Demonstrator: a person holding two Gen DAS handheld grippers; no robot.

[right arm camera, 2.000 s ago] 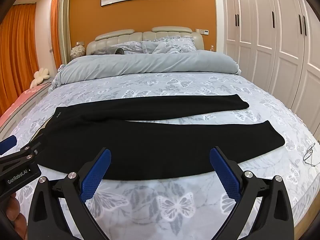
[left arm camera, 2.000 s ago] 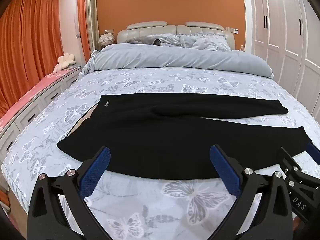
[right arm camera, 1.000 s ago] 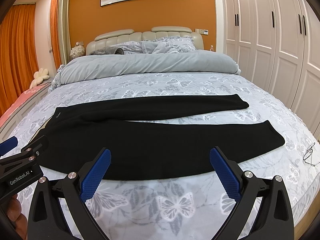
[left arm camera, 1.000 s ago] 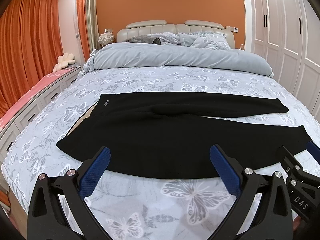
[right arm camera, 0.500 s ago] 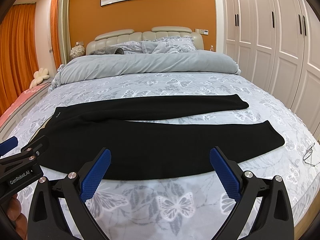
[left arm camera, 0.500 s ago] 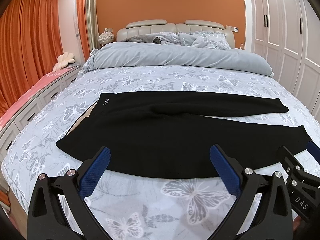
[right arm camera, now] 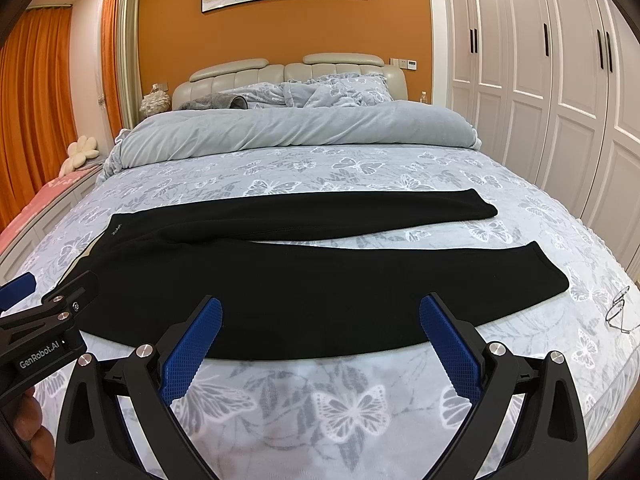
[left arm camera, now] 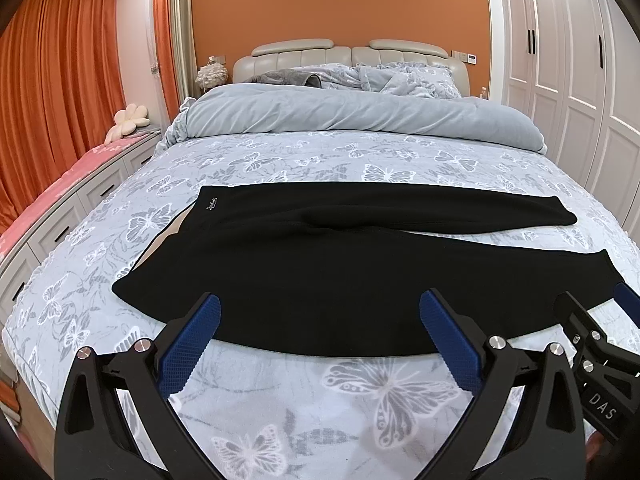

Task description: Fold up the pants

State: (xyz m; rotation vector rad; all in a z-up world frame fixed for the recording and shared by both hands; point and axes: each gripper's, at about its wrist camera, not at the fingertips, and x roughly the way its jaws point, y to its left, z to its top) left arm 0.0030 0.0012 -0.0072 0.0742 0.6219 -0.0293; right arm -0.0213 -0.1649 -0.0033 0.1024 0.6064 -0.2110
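Hovering both grippers, left (left arm camera: 320, 334) & right (right arm camera: 320, 334), jaws spread wide, nothing grabbed. Black pants (right arm camera: 280, 264) lie flat across the bed (right arm camera: 360, 408). Only right cam shows glasses (right arm camera: 618, 312) + "GenRobot.AI"; left cam reads "DAS".

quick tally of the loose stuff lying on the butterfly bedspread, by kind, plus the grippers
black pants: 1
eyeglasses: 1
rolled grey duvet: 1
grippers: 2, left gripper and right gripper, both open
total: 5
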